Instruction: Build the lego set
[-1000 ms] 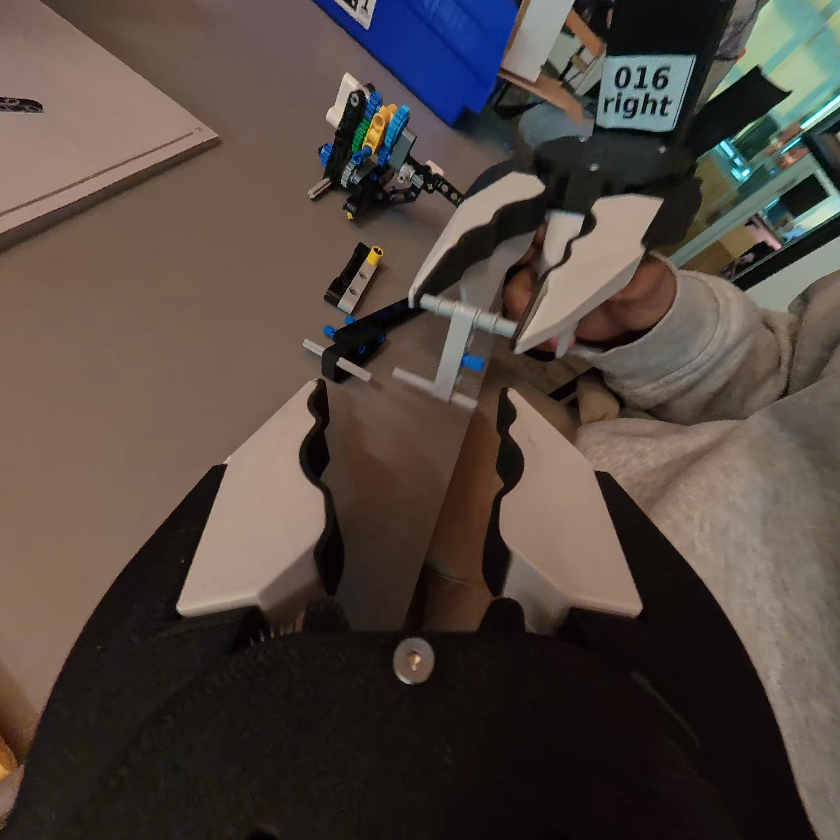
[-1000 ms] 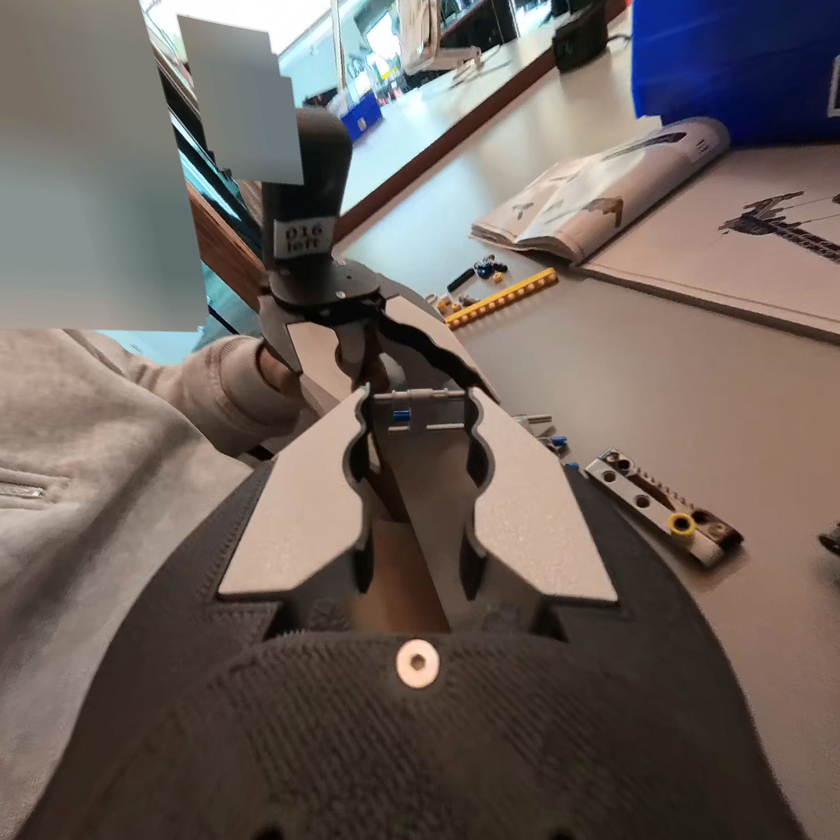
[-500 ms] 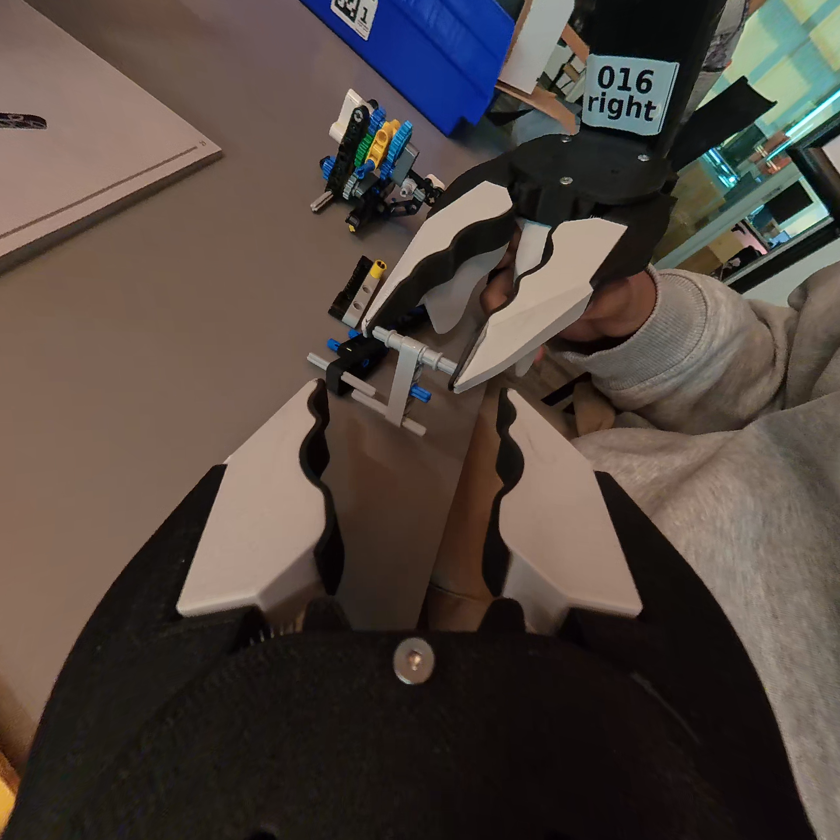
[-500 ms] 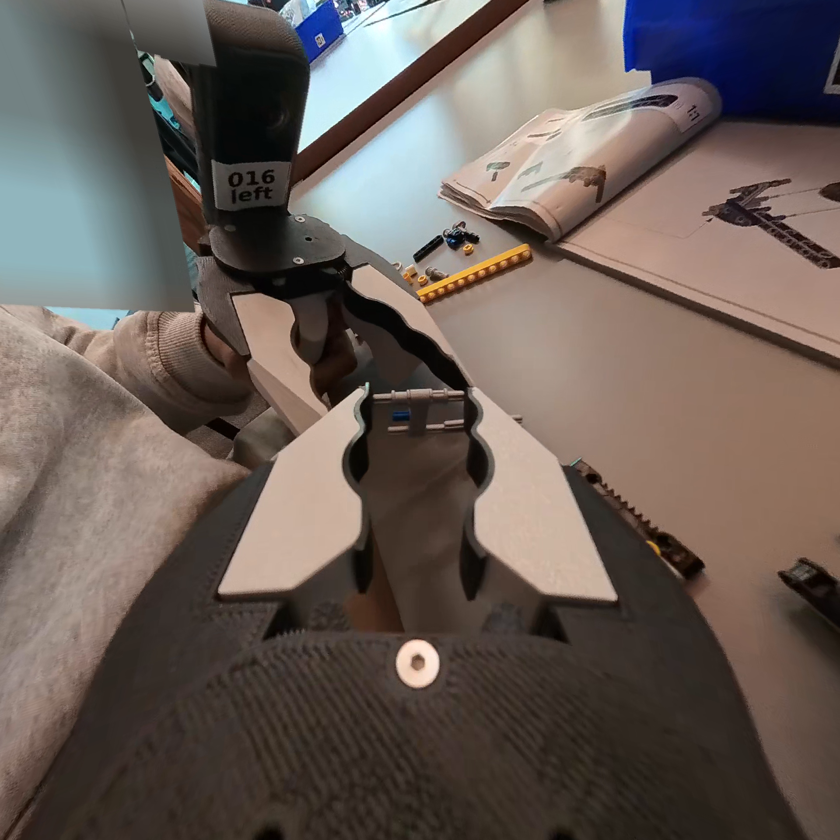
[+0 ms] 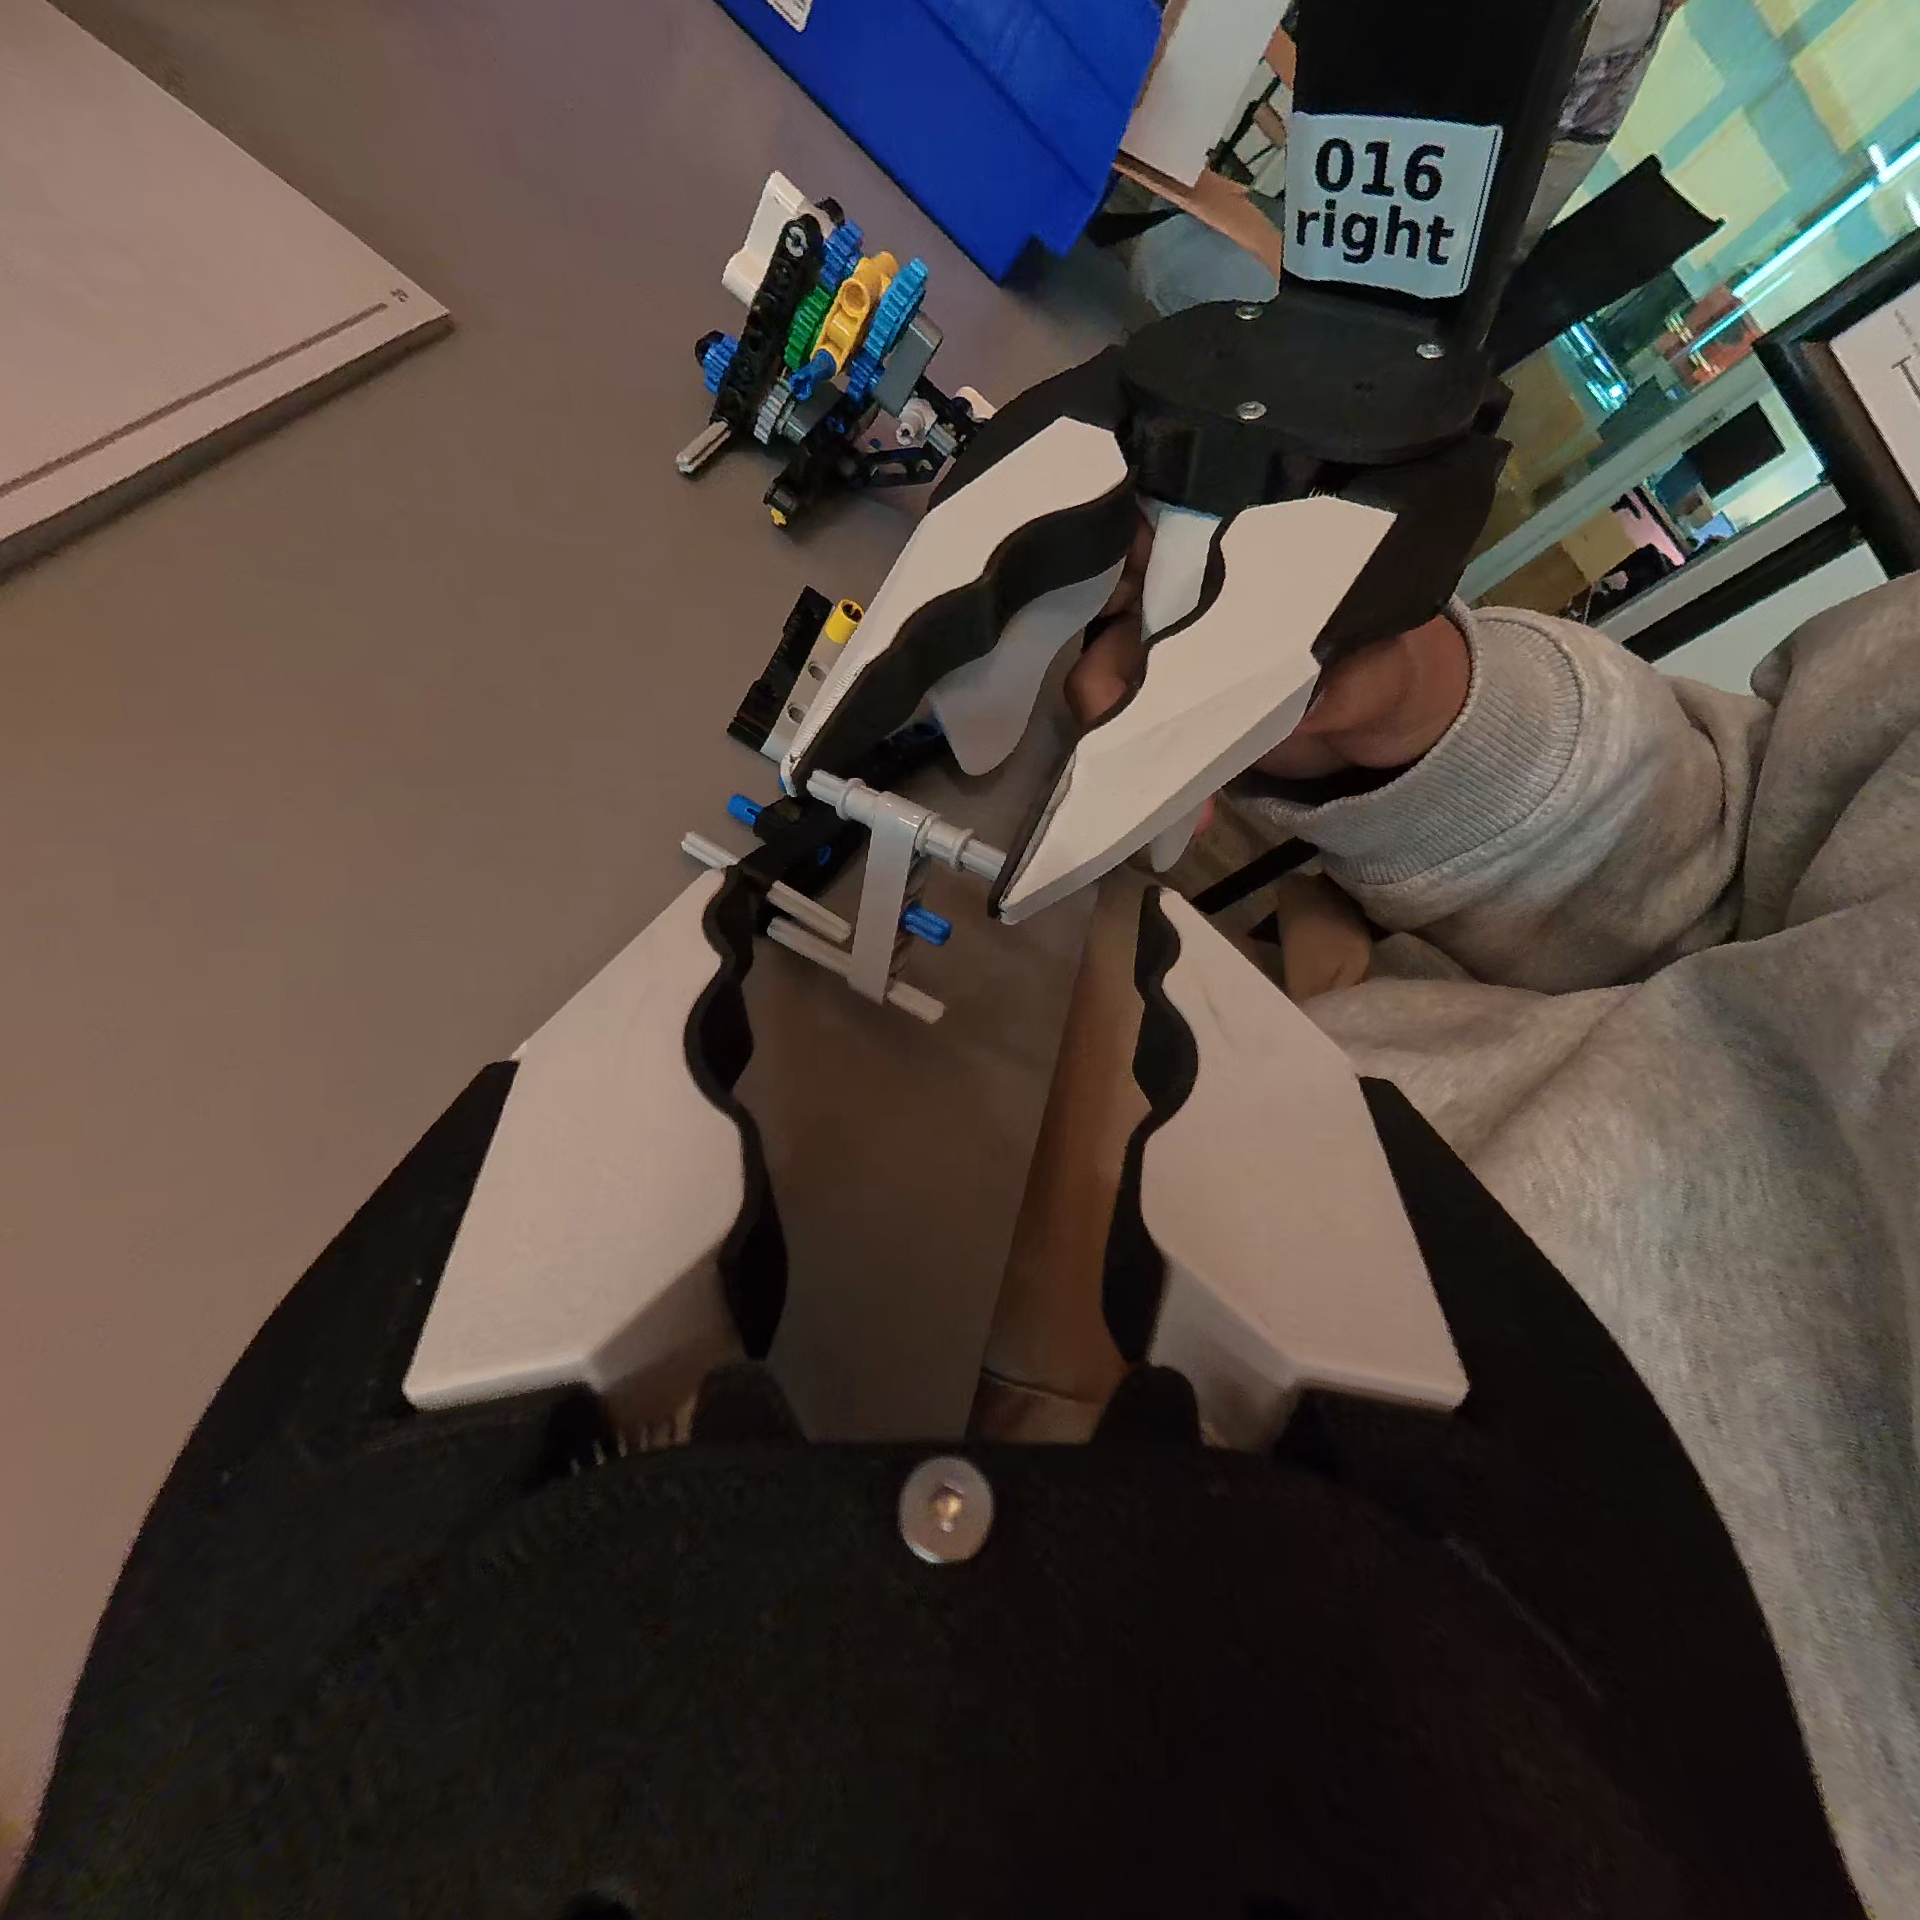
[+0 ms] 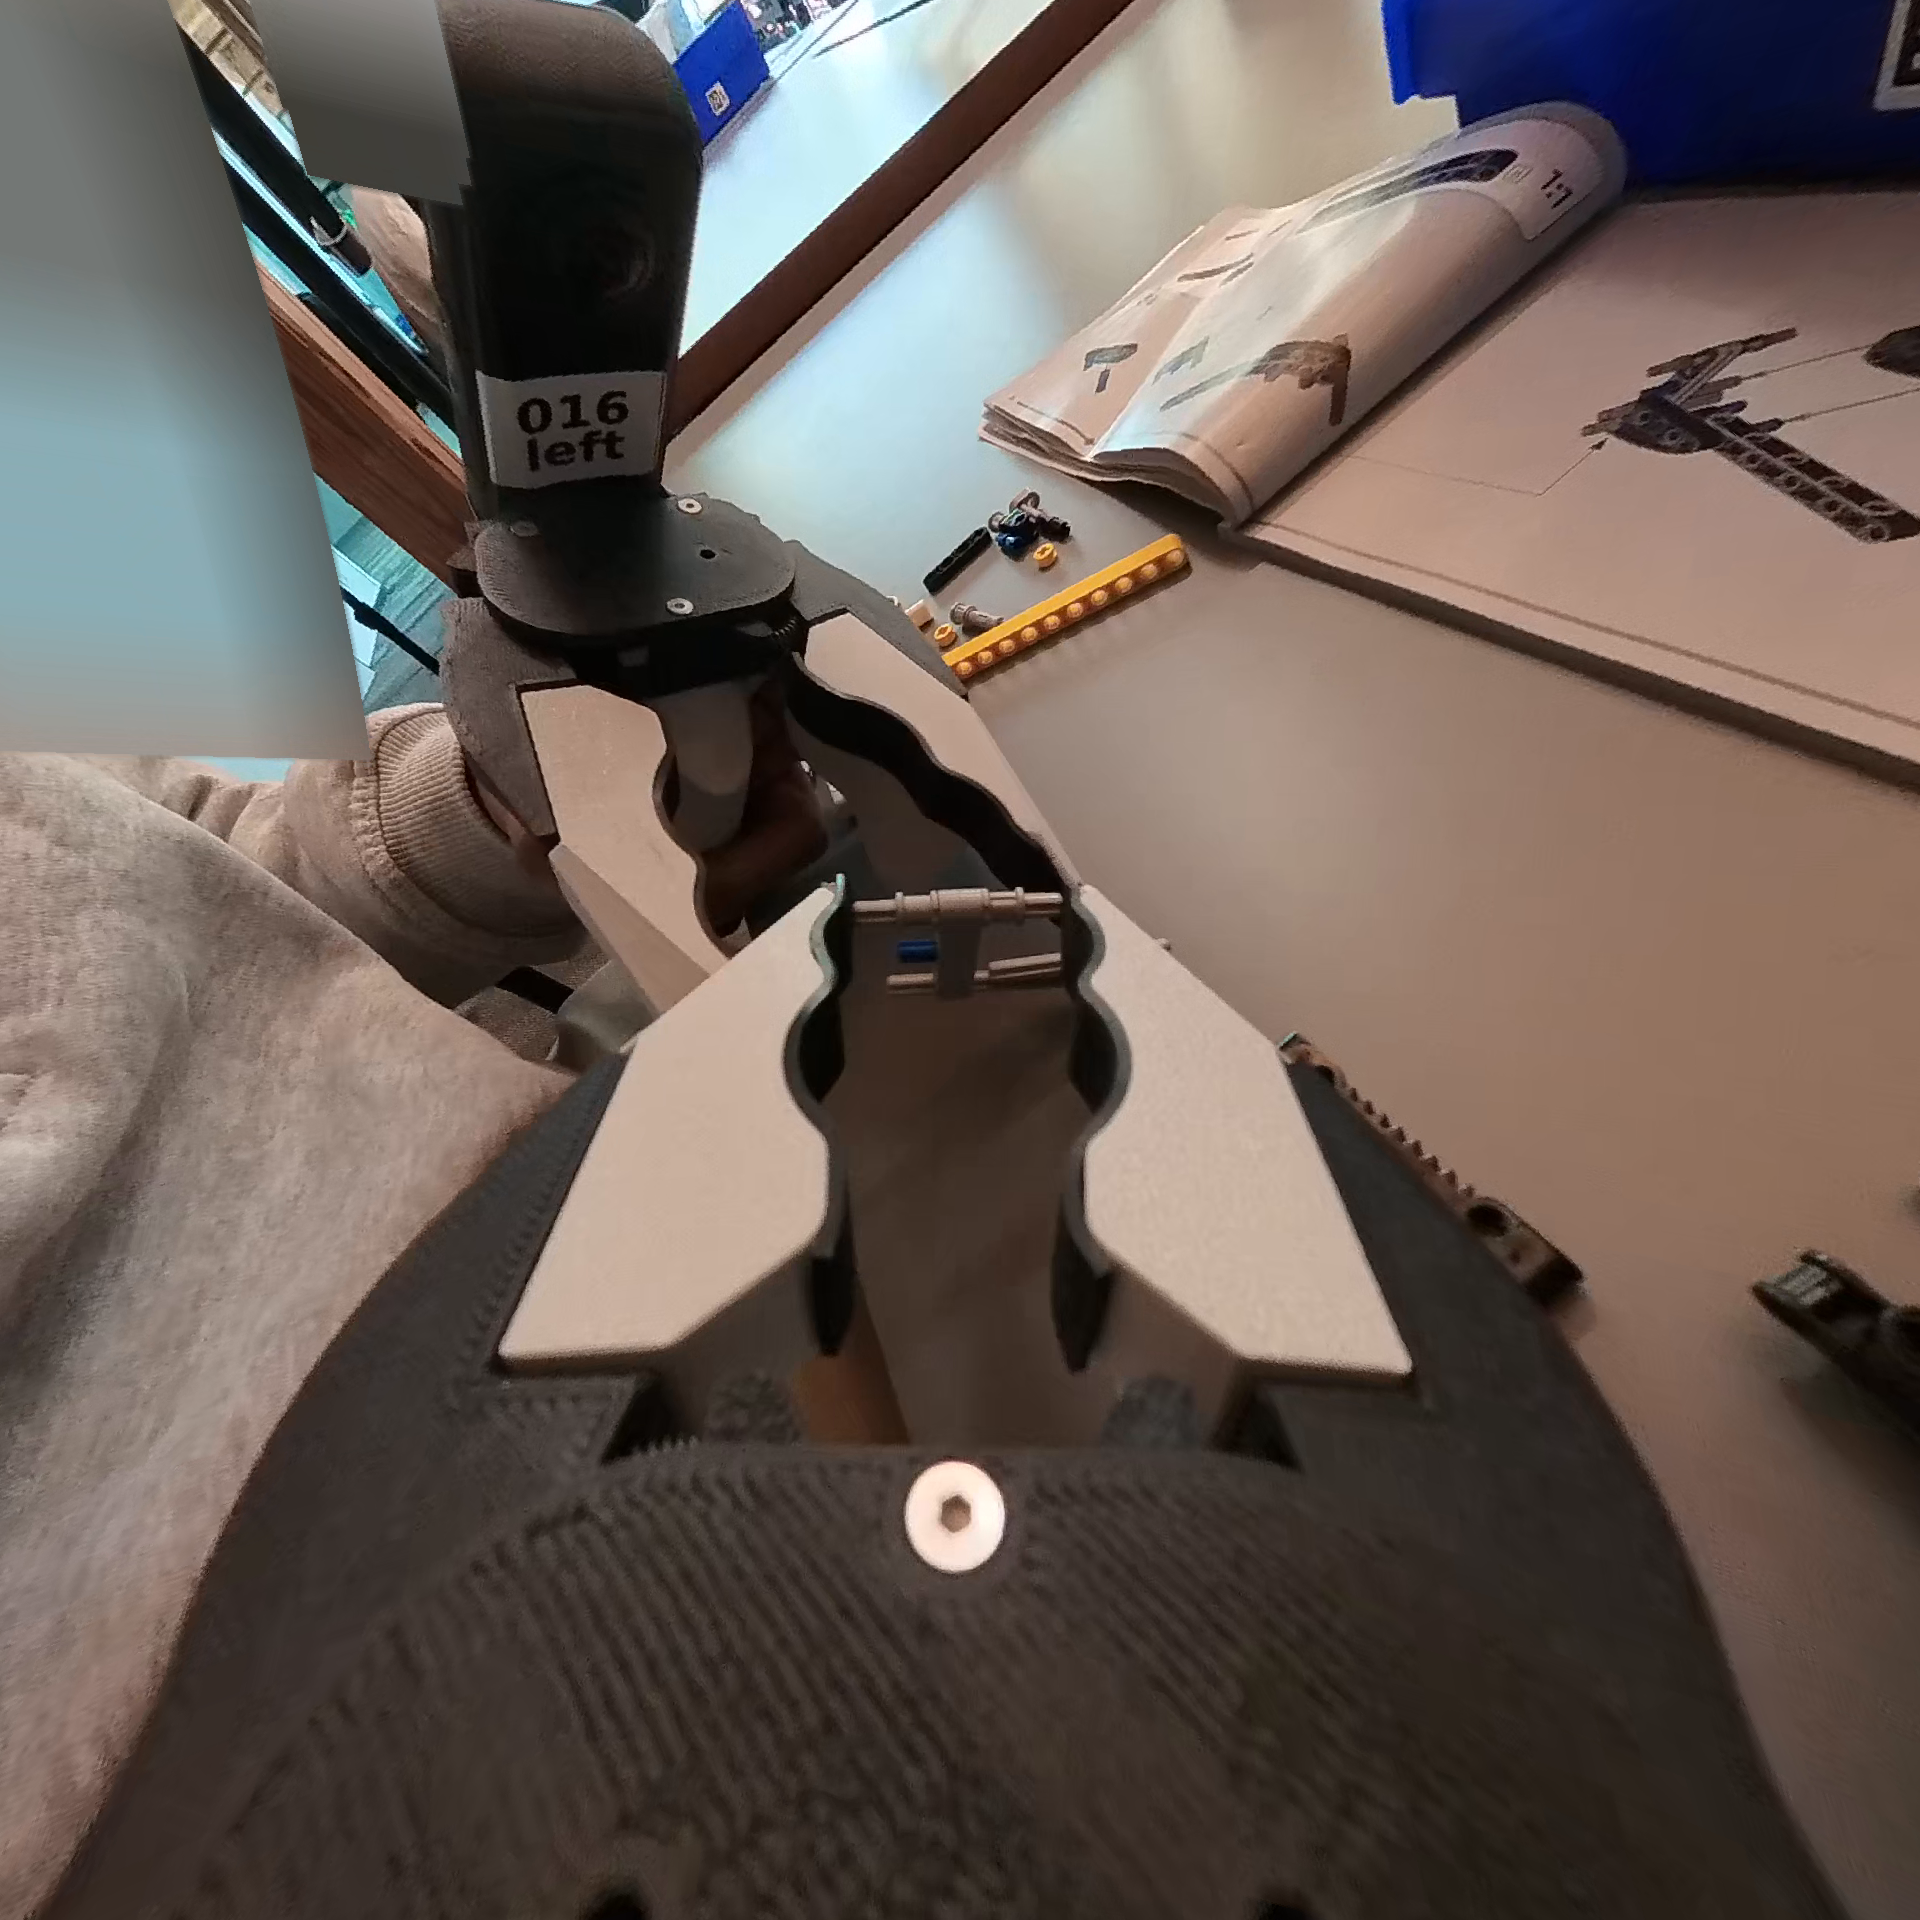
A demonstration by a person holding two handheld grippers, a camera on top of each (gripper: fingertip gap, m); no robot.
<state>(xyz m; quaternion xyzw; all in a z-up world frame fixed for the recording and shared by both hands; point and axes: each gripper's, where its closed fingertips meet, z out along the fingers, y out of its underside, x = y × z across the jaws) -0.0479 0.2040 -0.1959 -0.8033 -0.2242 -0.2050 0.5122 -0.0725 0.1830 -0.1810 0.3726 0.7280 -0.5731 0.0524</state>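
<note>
Between your two grippers, just above the table (image 5: 312, 675), hangs a small grey lego piece (image 5: 883, 904): an upright beam w/ a long axle across the top, a shorter axle lower down and a blue pin. Your right gripper (image 6: 956, 914) holds it, fingers (image 6: 727, 1122) pinched on the two ends of the top axle. Your left gripper (image 5: 935, 904) is spread wide w/ nothing in it; its left fingertip sits right by the short axle's end and a black connector piece (image 5: 795, 831) on the table — touching or not, can't tell.

Risks, as I judge them: the grip is end-on along a round axle, so any sideways nudge from the left fingers could spin the beam or pop it loose. Closing the left gripper now might catch the black connector too, or push an axle through its hole. Loose bits are close below, so a drop would land among them.

Farther off: the colourful gear assembly (image 5: 831, 343) near a blue bin (image 5: 935, 94), a black-and-grey rack piece w/ a yellow pin (image 5: 800, 665), a yellow beam (image 6: 1070, 613) w/ small loose parts, an open instruction booklet (image 6: 1299, 322) and a large printed sheet (image 6: 1662, 468).

Writing: each gripper handle carries a white sticker, legible, serving as its ID tag. The booklet has print too small to make out. No brand marks visible.
</note>
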